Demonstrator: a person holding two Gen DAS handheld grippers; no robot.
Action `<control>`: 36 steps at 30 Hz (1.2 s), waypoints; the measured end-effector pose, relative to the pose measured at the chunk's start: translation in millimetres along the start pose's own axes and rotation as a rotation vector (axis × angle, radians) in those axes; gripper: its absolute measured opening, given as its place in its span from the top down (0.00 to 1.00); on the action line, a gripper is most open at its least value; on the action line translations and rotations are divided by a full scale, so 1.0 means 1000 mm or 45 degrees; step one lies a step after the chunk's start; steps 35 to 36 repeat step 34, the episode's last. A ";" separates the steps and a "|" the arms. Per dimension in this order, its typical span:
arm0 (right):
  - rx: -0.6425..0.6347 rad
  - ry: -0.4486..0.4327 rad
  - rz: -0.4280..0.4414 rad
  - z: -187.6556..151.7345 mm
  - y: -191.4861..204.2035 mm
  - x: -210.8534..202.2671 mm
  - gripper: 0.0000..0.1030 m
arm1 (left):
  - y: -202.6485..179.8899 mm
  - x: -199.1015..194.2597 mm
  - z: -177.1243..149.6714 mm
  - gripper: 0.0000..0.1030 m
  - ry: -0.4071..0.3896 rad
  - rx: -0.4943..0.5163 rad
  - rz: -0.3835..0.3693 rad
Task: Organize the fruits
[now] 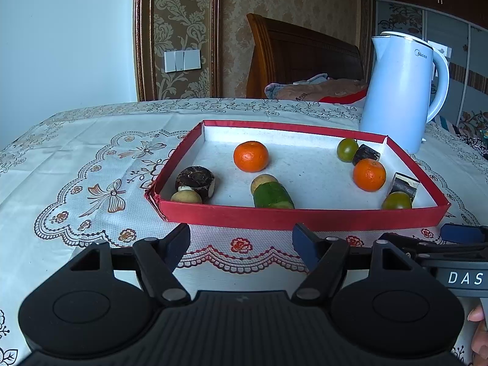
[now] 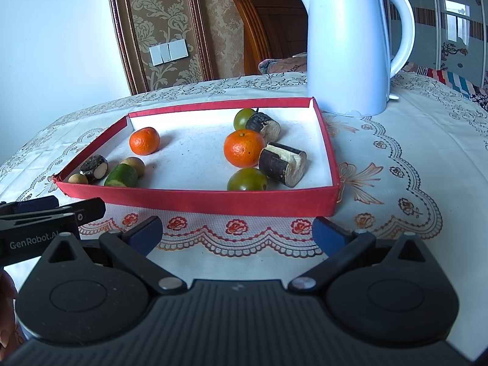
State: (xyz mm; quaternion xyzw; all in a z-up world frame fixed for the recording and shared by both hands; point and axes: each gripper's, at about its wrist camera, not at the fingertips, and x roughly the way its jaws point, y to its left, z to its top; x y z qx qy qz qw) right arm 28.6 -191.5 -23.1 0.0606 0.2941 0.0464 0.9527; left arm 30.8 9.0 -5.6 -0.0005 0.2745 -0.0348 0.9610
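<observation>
Tray: a shallow red tray on a floral tablecloth holds all the fruit.
Fruit: two mandarins, two green tomatoes, two longans, a cucumber piece and three sugarcane chunks.
Handling: the mandarins look light, soft-skinned and prone to rolling; pinch across the middle.
Obstacles: inside the tray's right end, fruit and cane touch, crowding any pinch.
Kettle: a white kettle stands behind the tray.
Grippers: left gripper and right gripper hover in front of the tray, both spread wide and empty.
</observation>
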 end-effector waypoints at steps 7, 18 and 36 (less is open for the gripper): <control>-0.001 0.002 -0.001 0.000 0.000 0.000 0.00 | 0.000 0.000 0.000 0.28 0.001 0.000 0.000; -0.032 0.057 0.019 -0.002 0.004 0.004 0.00 | 0.004 0.009 -0.002 0.28 0.083 -0.037 0.018; -0.039 0.062 0.017 -0.002 0.005 0.005 0.00 | 0.006 0.000 0.001 0.28 -0.028 -0.046 0.032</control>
